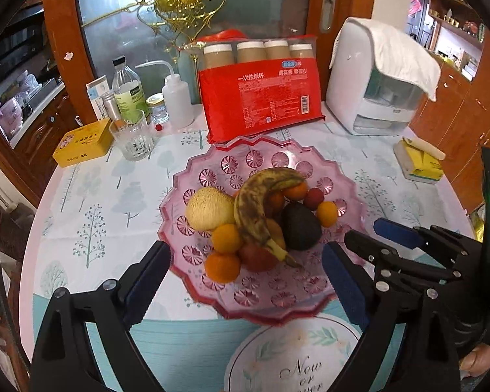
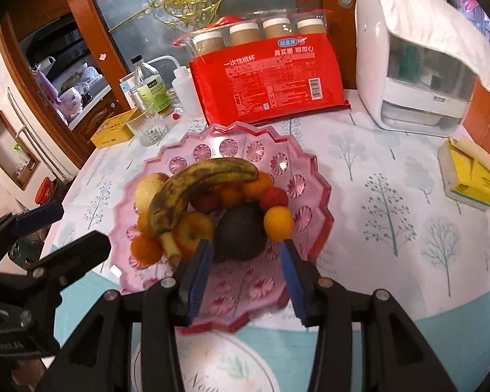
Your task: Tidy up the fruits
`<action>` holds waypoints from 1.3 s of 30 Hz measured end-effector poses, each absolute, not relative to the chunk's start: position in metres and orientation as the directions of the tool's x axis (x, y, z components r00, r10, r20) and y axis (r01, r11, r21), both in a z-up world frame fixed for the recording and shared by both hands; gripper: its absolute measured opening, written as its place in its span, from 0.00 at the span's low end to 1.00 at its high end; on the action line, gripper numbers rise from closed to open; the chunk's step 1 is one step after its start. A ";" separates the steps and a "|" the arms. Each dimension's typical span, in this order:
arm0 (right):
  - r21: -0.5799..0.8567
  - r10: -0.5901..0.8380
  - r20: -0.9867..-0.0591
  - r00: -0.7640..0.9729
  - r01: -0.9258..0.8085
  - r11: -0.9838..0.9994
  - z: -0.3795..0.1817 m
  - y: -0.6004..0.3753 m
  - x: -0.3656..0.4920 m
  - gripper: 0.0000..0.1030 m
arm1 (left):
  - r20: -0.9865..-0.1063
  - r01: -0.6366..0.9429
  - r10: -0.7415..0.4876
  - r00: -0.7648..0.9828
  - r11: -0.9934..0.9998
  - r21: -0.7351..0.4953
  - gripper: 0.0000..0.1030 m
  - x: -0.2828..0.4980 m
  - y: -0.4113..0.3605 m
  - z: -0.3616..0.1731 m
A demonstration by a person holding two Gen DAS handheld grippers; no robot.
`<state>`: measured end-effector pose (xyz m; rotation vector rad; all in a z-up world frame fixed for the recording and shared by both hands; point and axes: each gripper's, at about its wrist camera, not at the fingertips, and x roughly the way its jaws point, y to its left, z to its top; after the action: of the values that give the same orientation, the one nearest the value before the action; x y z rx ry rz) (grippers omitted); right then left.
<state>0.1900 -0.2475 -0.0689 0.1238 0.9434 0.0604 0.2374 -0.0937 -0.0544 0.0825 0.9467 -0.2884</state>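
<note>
The pink scalloped plastic fruit tray (image 1: 212, 163) sits on the round bench (image 1: 98, 196) with its tree-print cloth, and every fruit in view is already piled in it. A brown-spotted yellow banana (image 1: 254, 202) arches over the heap. On the tray's left side lies a pale yellow rough-skinned melon-like fruit (image 1: 209, 209); toward the tray's near edge sit 2 small orange citrus fruits (image 1: 223, 253) and a red-yellow apple (image 1: 258, 256). A dark purple-black avocado (image 1: 300, 227) rests right of the banana, with a small red bumpy fruit (image 1: 313, 198) and another orange citrus (image 1: 327, 214) beyond it toward the tray's right rim.

The left tongs (image 1: 245, 281) hang spread wide and empty over the tray's near edge, blue pads flanking the heap without touching any fruit. The right tongs (image 2: 245, 274) are also parted and hold nothing; they straddle the avocado (image 2: 241, 235), close to it, though contact cannot be confirmed.

Behind the tray stand a red pack of paper cups (image 1: 261, 98), a white dispenser machine (image 1: 372, 81) draped with a cloth, a clear drinking glass (image 1: 132, 137) and a yellow tin box (image 1: 83, 142).

No loose fruit shows on the bench, so gathering looks largely done. What seems left is tidying the pile itself, possibly resettling the avocado, judging by where the right tongs sit.
</note>
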 end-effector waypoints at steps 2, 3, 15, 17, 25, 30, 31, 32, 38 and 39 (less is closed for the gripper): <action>0.132 0.101 -0.800 0.591 0.008 0.991 -0.064 -0.245 0.177 0.43 | -0.800 0.281 -0.217 0.560 0.958 -0.063 0.90 0.224 -0.088 -0.045; 0.133 0.099 -0.797 0.595 0.013 0.991 -0.061 -0.243 0.170 0.43 | -0.796 0.281 -0.221 0.564 0.957 -0.067 0.90 0.219 -0.086 -0.042; 0.125 0.071 -0.796 0.601 0.049 0.991 -0.038 -0.210 0.071 0.43 | -0.780 0.285 -0.227 0.583 0.956 -0.065 0.90 0.125 -0.052 -0.013; 0.118 0.064 -0.800 0.596 0.052 0.992 -0.038 -0.204 0.052 0.43 | -0.781 0.283 -0.226 0.582 0.957 -0.066 0.90 0.111 -0.047 -0.011; 0.114 0.059 -0.820 0.569 0.061 0.992 -0.034 -0.188 -0.010 0.43 | -0.768 0.256 -0.191 0.612 0.966 -0.037 0.91 0.048 -0.032 0.004; 0.107 0.058 -0.821 0.567 0.054 0.993 -0.023 -0.178 -0.037 0.43 | -0.777 0.218 -0.152 0.611 0.976 -0.020 0.93 0.019 -0.024 0.007; 0.101 0.052 -0.819 0.572 0.054 0.993 -0.020 -0.177 -0.042 0.45 | -0.778 0.210 -0.143 0.612 0.978 -0.014 0.93 0.015 -0.023 0.007; 0.096 0.045 -0.815 0.577 0.059 0.994 -0.017 -0.177 -0.045 0.46 | -0.781 0.197 -0.130 0.611 0.980 -0.009 0.93 0.011 -0.021 0.008; 0.101 0.025 -0.785 0.619 0.089 0.991 0.002 -0.179 -0.058 0.56 | -0.792 0.131 -0.110 0.601 0.991 -0.038 0.93 -0.004 -0.011 0.009; 0.102 0.027 -0.781 0.624 0.085 0.991 0.005 -0.178 -0.059 0.58 | -0.792 0.124 -0.105 0.602 0.992 -0.038 0.93 -0.007 -0.011 0.010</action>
<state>-0.0593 -0.1776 0.0048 0.1333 0.8971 -0.0335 -0.0067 -0.0108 0.0095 0.0221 0.9155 -0.1330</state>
